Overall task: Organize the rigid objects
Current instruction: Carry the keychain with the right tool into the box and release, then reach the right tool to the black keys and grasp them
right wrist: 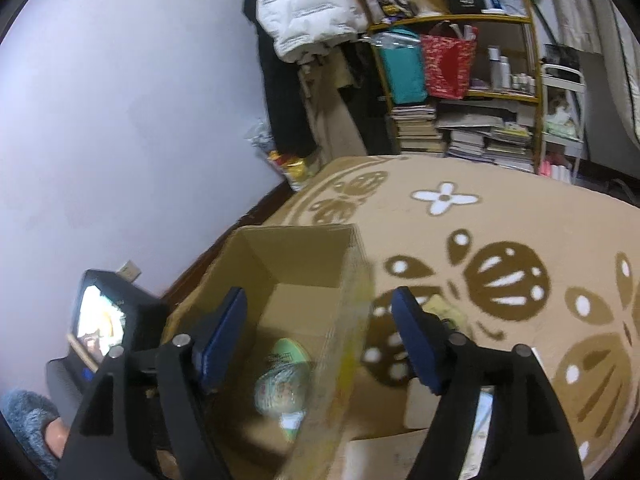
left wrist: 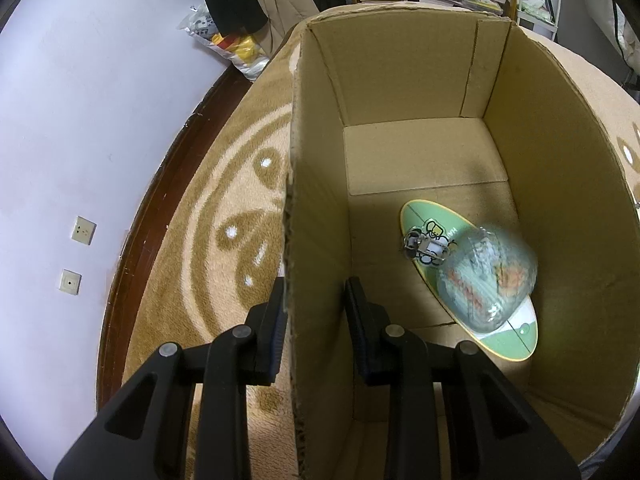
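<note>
A plain brown corrugated cardboard box (left wrist: 420,152) stands open on a tan, short-piled carpet (left wrist: 224,208) with darker brown swirls and white dots. Its walls are smooth inside, and the upper edge of the left wall is ragged. On the box floor, toward the right wall, lies a flat oval green board (left wrist: 424,216) with a yellow rim and a cartoon print; its long axis runs diagonally from the far middle of the floor toward the near right corner. A rounded, pale blue-green ball-like thing (left wrist: 486,276) with orange patches sits on the near half of the board, blurred. A small metal clip or keyring (left wrist: 414,242) rests on the board just left of it.

The left gripper (left wrist: 316,308) clamps the box's left wall, one black pad outside, one inside. The right gripper (right wrist: 320,328) is spread wide above the box's right wall, grasping nothing.
</note>
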Tool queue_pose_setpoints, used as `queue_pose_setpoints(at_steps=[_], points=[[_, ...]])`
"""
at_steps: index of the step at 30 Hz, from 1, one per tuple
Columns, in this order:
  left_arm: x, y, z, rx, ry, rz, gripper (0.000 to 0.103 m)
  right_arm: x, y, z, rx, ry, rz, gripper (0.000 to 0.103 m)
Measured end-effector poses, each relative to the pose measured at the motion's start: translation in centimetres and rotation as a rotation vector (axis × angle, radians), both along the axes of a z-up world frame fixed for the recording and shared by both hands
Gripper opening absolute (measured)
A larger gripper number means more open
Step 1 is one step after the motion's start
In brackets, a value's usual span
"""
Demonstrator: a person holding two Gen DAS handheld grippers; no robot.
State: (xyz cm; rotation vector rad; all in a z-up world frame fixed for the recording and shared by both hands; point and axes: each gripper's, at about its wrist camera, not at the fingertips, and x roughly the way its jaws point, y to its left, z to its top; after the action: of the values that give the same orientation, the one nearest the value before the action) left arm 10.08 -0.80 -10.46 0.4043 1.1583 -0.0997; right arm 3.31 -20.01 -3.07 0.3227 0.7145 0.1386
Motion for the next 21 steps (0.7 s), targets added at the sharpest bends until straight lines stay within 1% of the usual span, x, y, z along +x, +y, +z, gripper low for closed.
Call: queue_pose_setpoints(at_steps=[5, 8, 11, 15, 21], points=[[0.1, 0.0, 0.1, -0.002, 0.004, 0.001, 0.028, 1.1, -2.3, -1.2, -0.015, 0.045, -0.051, 0.082], [0.1, 0.0, 0.1, 0.001, 0.003, 0.0, 0.028, 1.6, -3.2, -2.0, -0.022, 0.069, -0.072, 0.09], [0.1, 0.0, 0.0, 0.0, 0.004, 0.001, 0.028, 2.3, -4.1, -2.8, -0.053, 0.118, -0.084, 0.09], [0.2, 0.2, 0.0, -0.011, 0.01, 0.006, 0.029, 2.8, -5.2, -3.7, -0.062, 0.152, -0.102, 0.09], [0.1, 0.2, -0.1, -0.004, 0.004, 0.002, 0.029, 4.5, -6.8, -5.9, -0.047, 0.226, -0.103, 0.09]])
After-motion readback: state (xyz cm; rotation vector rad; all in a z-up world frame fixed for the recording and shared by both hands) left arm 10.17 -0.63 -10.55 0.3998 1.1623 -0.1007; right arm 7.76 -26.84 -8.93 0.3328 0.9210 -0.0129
